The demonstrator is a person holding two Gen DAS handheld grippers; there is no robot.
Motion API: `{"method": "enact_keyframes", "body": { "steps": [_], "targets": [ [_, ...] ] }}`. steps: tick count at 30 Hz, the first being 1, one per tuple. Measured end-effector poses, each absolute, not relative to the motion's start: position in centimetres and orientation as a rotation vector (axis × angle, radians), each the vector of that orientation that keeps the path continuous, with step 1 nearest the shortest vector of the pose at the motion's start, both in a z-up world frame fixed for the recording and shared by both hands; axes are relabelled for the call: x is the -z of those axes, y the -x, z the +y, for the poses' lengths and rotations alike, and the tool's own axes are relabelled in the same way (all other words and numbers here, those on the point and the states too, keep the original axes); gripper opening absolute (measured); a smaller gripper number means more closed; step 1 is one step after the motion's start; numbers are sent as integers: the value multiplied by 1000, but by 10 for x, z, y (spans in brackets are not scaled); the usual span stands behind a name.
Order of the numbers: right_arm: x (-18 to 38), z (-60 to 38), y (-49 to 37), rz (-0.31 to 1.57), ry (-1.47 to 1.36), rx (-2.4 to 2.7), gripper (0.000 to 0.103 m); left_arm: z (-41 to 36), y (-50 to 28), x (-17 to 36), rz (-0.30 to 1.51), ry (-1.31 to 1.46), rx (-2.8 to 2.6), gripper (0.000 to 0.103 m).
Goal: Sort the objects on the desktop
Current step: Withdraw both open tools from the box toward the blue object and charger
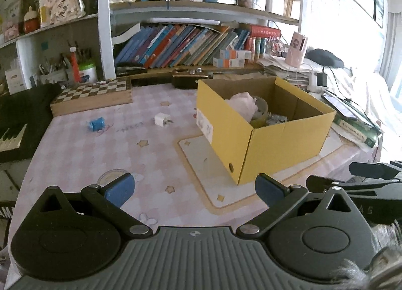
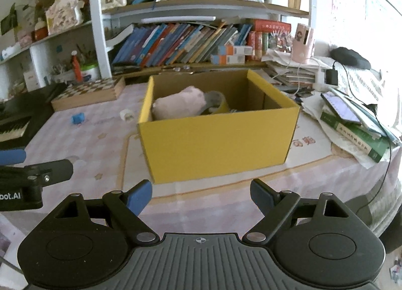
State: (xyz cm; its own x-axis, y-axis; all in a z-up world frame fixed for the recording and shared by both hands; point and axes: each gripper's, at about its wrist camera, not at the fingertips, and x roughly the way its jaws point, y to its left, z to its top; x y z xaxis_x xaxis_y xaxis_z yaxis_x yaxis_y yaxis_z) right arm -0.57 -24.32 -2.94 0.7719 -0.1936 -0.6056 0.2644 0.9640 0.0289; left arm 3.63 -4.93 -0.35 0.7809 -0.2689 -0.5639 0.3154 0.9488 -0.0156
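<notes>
My left gripper (image 1: 194, 190) hangs wide and empty above the table (image 1: 75, 154); yellow box (image 1: 284, 149) ahead-right, white charger (image 1: 160, 119) and blue object (image 1: 96, 124) beyond.

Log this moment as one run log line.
left claw: open, empty | right claw: open, empty | yellow box: holds pink item | on table: blue object, white charger

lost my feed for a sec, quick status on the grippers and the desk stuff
Left gripper and right gripper open, nothing held. Blue item and white charger plug loose on desk, left of yellow box. Nothing blocking.
</notes>
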Motion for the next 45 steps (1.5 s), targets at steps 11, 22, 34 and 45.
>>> {"method": "enact_keyframes", "body": {
  "steps": [11, 22, 34, 45],
  "targets": [
    [37, -201, 18, 679, -111, 229, 88, -13, -20, 10, 626, -75, 324, 103],
    [42, -166, 23, 709, -96, 190, 88, 18, -7, 18, 652, -67, 301, 103],
    [43, -131, 12, 717, -52, 101, 88, 53, -1, 20, 650, -37, 225, 103],
    [38, -101, -5, 692, -4, 25, 87, 84, -1, 15, 627, -8, 147, 103]
  ]
}}
